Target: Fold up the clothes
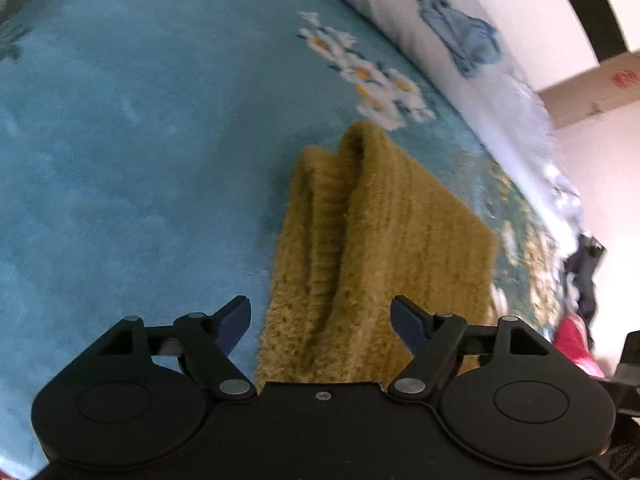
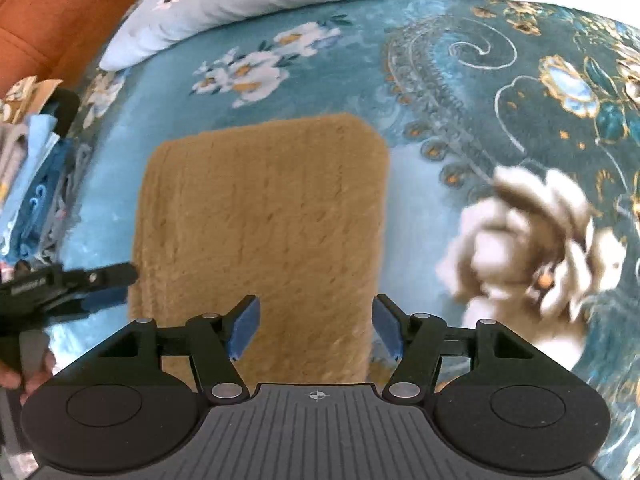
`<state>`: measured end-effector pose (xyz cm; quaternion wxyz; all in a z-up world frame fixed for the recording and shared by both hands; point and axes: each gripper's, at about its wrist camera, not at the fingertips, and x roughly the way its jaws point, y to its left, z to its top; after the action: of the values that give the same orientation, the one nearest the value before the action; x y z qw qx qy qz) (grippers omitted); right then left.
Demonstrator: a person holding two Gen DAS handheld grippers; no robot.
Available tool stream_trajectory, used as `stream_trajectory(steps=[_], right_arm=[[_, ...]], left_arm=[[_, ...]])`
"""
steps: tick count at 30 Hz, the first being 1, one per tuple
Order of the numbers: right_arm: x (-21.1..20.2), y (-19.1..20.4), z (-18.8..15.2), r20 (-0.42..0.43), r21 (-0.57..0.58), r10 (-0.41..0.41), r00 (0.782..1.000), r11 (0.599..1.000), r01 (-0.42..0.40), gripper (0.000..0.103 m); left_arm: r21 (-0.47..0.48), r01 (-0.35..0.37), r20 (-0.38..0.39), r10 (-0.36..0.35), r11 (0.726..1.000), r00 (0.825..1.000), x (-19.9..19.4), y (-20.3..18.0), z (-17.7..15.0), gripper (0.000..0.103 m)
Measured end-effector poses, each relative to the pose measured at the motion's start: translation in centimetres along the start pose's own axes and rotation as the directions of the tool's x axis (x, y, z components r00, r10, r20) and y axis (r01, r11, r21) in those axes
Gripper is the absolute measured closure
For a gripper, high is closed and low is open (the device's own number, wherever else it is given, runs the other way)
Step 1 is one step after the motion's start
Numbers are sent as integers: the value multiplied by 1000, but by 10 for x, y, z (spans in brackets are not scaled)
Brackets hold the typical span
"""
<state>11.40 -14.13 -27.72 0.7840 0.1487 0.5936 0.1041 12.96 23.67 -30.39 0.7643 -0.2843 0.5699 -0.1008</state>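
A mustard-yellow knitted garment lies folded into a thick rectangle on a teal floral blanket. In the right wrist view the garment shows as a flat rectangle. My left gripper is open and empty, just above the garment's near end with its layered edges between the fingers. My right gripper is open and empty over the garment's near edge. The left gripper also shows in the right wrist view, at the garment's left edge.
A white quilt with blue flowers lies along the far side of the blanket. A pile of other clothes lies at the left, before an orange headboard. A cardboard box and dark and red items are at the right.
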Motion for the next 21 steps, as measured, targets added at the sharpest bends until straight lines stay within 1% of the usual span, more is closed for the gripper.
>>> stream_trajectory(steps=[1, 2, 4, 6, 10, 12, 13, 16, 18, 21], right_arm=[[0, -4, 6, -15, -14, 22, 1000, 1000, -22, 30], [2, -7, 11, -35, -33, 44, 998, 998, -45, 30], [6, -14, 16, -73, -78, 65, 995, 995, -70, 30], [11, -21, 15, -113, -99, 59, 992, 993, -70, 30], [14, -36, 1, -153, -50, 88, 984, 994, -97, 30], [13, -41, -10, -164, -26, 99, 981, 994, -105, 30], [13, -43, -15, -170, -20, 97, 981, 995, -101, 30], [13, -47, -32, -186, 5, 96, 978, 995, -97, 30], [12, -47, -40, -184, 26, 96, 978, 995, -93, 30], [10, -46, -51, -171, 61, 101, 980, 994, -92, 30]], left_arm=[[-27, -7, 16, 7, 1000, 1000, -2, -1, -6, 26], [-55, -15, 22, 16, 998, 1000, -2, -1, -11, 23], [-114, -28, 26, 31, 993, 999, -1, -1, -24, 23], [-160, -20, 31, 25, 987, 999, 1, -1, -33, 23], [-184, 13, 63, -1, 983, 998, 5, 1, -41, 22], [-171, 27, 55, -18, 985, 998, 10, 4, -40, 21], [-152, 37, 46, -30, 988, 999, 12, 6, -38, 18], [-58, 52, -1, -52, 997, 999, 18, 7, -31, 16], [-10, 75, -38, -75, 997, 996, 23, 10, -28, 17], [26, 126, -80, -124, 992, 989, 27, 16, -23, 21]])
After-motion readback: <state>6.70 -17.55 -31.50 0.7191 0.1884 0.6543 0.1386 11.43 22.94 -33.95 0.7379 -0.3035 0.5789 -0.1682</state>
